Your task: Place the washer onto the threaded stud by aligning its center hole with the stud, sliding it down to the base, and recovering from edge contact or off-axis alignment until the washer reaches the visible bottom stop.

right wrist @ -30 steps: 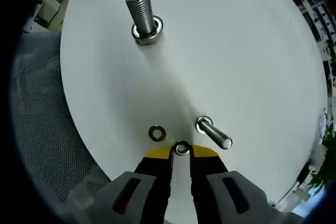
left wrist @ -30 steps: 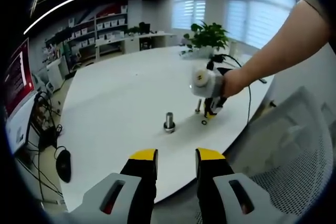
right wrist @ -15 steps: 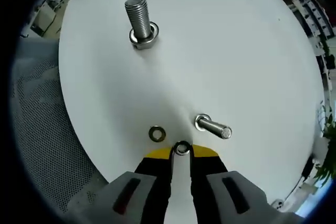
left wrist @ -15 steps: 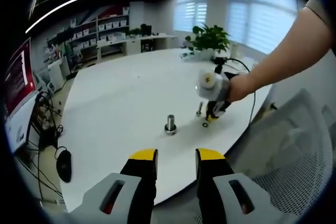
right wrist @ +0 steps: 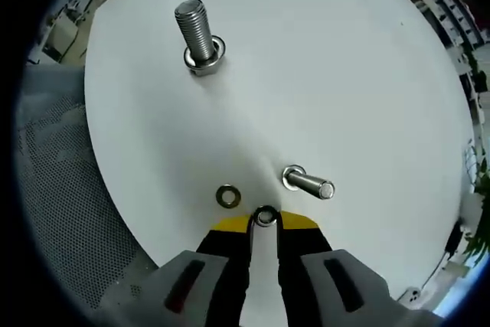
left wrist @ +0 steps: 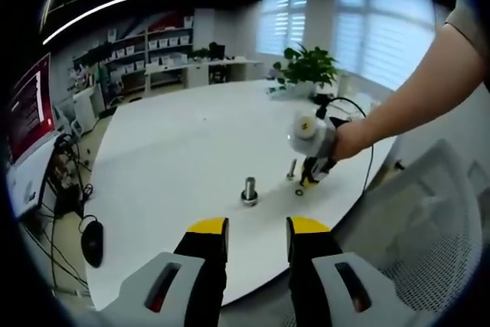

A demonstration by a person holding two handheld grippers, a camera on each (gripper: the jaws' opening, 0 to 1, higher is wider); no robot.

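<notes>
Washer point(right wrist: 265, 217) pinched edge-on between my right gripper point(right wrist: 264, 223) tips, bottom centre; threaded stud point(right wrist: 195, 33) stands upright, upper left (a spare washer point(right wrist: 227, 196) lies flat). Left gripper point(left wrist: 256, 229) jaws apart.

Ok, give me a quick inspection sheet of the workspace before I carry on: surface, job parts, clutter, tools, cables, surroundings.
Surface: white table, bare apart from the parts.
Job's things: large threaded stud standing upright on its base; held washer pinched at the right tool's tips; second washer lying flat on the table beside them; smaller bolt close by.
Clutter: nothing seen on the table near the parts.
Grippers: right tool shut on the held washer, low over the table edge; left tool open, holding nothing, back from the table.
Cables: black cable trailing from the right tool; more cables on the floor.
Surroundings: mesh chair, potted plant, shelves, blinds on the windows.
</notes>
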